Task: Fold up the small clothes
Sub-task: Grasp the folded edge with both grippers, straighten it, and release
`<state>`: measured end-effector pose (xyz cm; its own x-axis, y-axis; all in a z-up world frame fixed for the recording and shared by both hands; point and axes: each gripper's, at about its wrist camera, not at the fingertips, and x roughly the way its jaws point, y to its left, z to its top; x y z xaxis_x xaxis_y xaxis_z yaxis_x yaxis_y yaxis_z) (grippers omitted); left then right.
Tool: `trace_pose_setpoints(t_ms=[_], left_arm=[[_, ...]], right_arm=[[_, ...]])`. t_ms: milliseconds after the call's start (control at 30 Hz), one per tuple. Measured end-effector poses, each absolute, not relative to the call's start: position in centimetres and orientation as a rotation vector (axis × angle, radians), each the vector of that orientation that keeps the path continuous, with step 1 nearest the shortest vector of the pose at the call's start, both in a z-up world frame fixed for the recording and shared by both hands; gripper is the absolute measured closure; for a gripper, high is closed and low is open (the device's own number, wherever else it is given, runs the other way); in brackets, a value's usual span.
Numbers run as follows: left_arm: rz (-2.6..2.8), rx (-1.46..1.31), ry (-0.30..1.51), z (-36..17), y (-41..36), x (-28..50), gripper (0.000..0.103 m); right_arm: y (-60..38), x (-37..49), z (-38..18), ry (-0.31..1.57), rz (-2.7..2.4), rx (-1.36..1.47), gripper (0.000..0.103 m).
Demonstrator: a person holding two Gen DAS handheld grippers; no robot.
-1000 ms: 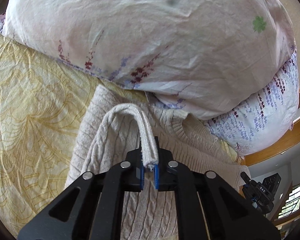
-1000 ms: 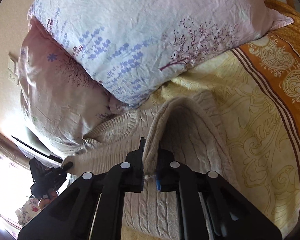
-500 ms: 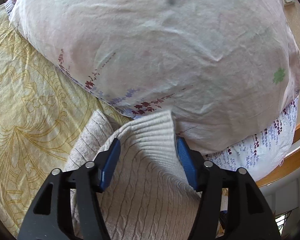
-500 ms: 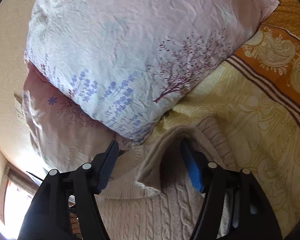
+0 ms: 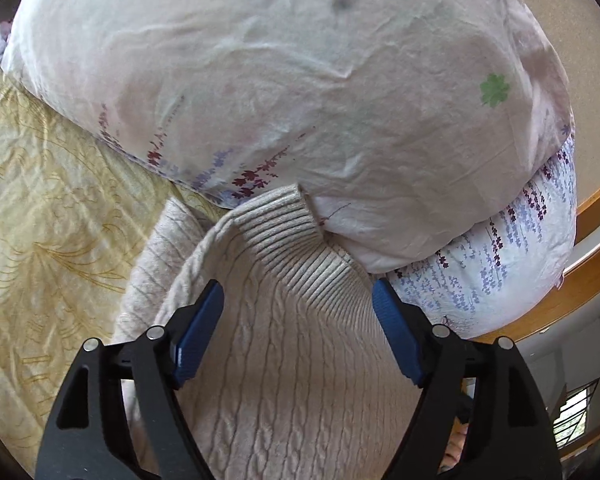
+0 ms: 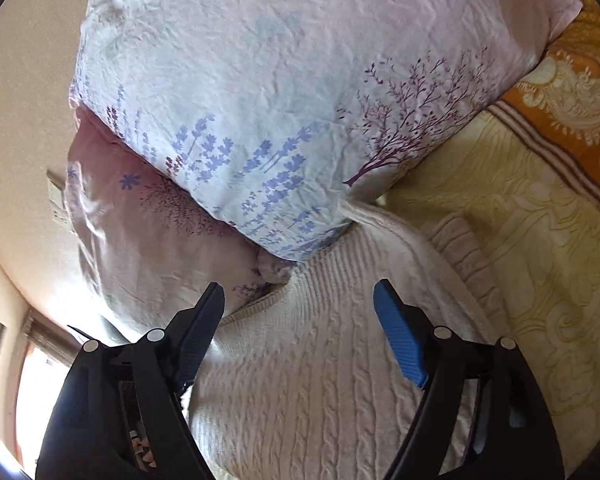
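Two pillows [image 5: 300, 92] filled everything beyond the fingers in both views, stacked one on the other at the head of the bed. Under them ran the yellow patterned bedspread [image 5: 52, 216], out past the left fingers in the left view, past the right fingers in the right view, where an orange border [image 6: 572, 92] cut the far corner.

And the sweater [image 5: 284, 360], cream cable-knit, lay on that bedspread directly below and between the fingers of both tools. Its folded-over half sat on top, and the ribbed hem [image 5: 296, 240] just ahead of the fingers pushed right up against the lower edge of the pillows. A second ribbed edge [image 6: 468, 252] showed beyond the right fingers in the right view, probably the layer underneath.

Left gripper [image 5: 298, 336]: spread wide, blue pads apart, gripping nothing, knit bulging up between them. Right gripper [image 6: 300, 332]: same story, splayed and released above the fabric.

My read: the fold was laid down, both tools let go so it could settle. The crowding pillows looked likely to ruck that hem.
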<state>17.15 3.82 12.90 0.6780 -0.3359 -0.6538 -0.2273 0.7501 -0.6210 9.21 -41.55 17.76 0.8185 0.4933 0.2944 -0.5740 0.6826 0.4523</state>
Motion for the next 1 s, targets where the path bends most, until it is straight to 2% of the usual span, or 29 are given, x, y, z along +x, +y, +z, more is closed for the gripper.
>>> trace_pose_setpoints(t_ms=[133,333,667,733,767,867,933,1000], left_arm=[[0.000,-0.579,0.832,14.4,5.3,14.3,0.025],[0.114,-0.323,0.899,14.0,6.5,11.0,0.027],[0.024,-0.240,0.964,12.2,4.3,9.0,0.040],[0.000,-0.253,0.977,11.8,3.8,9.0,0.052],[-0.008,-0.256,0.984,11.4,3.6,9.0,0.057],[0.012,-0.210,0.981,10.9,2.8,9.0,0.074],[0.012,-0.199,0.972,11.1,2.6,8.8,0.082],[-0.014,-0.227,0.955,11.6,2.9,8.4,0.086]], right_arm=[[-42.9,7.5,17.4,-0.156,0.356,0.490,0.026],[-45.1,9.0,16.5,-0.008,0.320,0.451,0.052],[-42.6,7.0,13.4,0.081,0.274,0.295,0.052],[-42.1,7.0,12.4,0.088,0.269,0.280,0.056],[-42.1,6.8,12.0,0.082,0.276,0.276,0.072],[-41.9,5.9,11.5,0.035,0.293,0.274,0.088],[-41.7,4.9,11.5,0.001,0.302,0.268,0.091],[-41.8,3.9,11.6,-0.036,0.321,0.279,0.093]])
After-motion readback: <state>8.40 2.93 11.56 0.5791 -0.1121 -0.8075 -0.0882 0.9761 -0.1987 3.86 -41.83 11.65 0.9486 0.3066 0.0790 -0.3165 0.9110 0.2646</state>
